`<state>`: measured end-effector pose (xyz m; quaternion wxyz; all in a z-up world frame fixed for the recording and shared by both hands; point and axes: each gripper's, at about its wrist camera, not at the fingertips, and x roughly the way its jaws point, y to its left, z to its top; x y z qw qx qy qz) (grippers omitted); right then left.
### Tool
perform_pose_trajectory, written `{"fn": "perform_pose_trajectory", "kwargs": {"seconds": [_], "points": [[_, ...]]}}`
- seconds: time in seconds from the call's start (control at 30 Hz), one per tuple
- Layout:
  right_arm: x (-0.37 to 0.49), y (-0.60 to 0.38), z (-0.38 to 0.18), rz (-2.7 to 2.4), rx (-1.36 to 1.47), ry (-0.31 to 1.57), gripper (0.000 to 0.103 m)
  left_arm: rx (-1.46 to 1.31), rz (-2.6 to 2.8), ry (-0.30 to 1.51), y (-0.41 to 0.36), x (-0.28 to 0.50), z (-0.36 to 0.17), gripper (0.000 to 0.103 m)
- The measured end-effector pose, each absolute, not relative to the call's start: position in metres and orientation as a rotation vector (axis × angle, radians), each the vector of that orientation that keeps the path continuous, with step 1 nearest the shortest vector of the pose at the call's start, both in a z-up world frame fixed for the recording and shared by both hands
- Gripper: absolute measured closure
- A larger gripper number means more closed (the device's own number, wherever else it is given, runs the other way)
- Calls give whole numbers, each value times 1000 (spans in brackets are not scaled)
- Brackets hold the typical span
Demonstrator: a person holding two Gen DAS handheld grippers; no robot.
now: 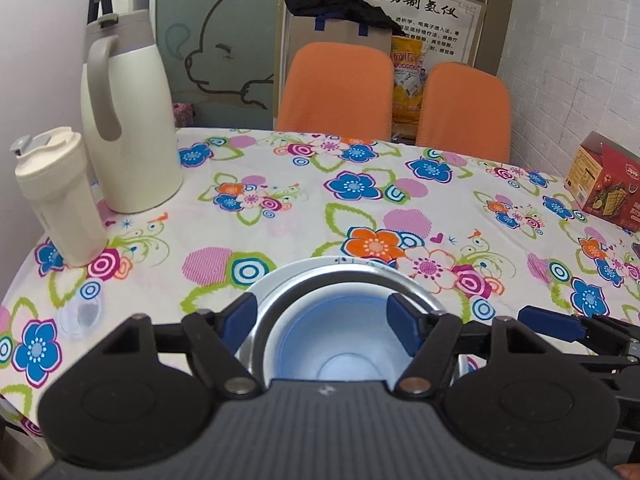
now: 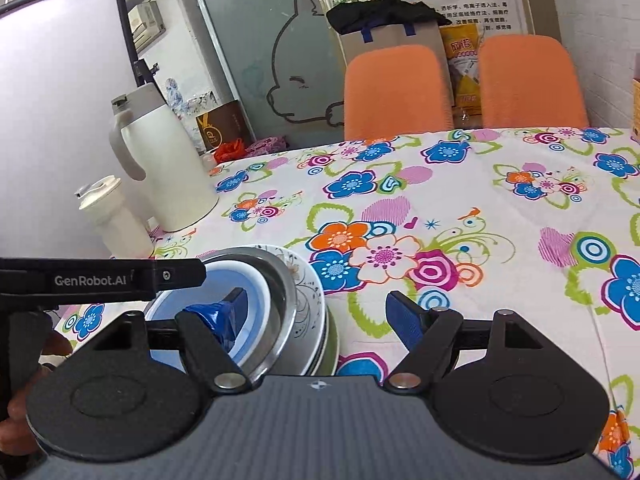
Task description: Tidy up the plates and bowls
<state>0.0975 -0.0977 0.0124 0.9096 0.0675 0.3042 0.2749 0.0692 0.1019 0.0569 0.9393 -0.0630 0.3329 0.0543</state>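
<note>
Both my grippers, left gripper [image 1: 324, 316] and right gripper [image 2: 320, 312], sit spread wide, pinching nothing; glossy blue bowl [image 2: 256, 280] nests in round steel bowl [image 2: 288, 304] atop patterned plates [image 2: 308, 280].

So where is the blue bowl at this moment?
The blue bowl sits nested in the metal bowl on top of the plates, at the table's near edge. It shows centrally in the left wrist view, between the open left gripper fingers.

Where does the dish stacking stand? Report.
Done, it seems: blue bowl nested in steel bowl, on patterned plates, one stack. In hand: nothing; left tongs and right tongs are open beside or over it. Left: no loose dishes show on the table.
</note>
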Motion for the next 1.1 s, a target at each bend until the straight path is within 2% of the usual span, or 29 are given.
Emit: {"fn": "perform_pose_trajectory", "kwargs": {"seconds": [0.5, 0.77, 0.93, 1.1], "points": [[90, -162, 13, 366, 263, 619, 40, -67, -21, 605, 27, 68, 72, 31], [97, -196, 29, 267, 260, 499, 40, -177, -108, 634, -1, 74, 70, 30], [92, -215, 42, 190, 273, 410, 40, -141, -108, 638, -22, 71, 64, 30], [76, -217, 23, 126, 235, 473, 39, -129, -99, 641, -31, 66, 53, 30]]}}
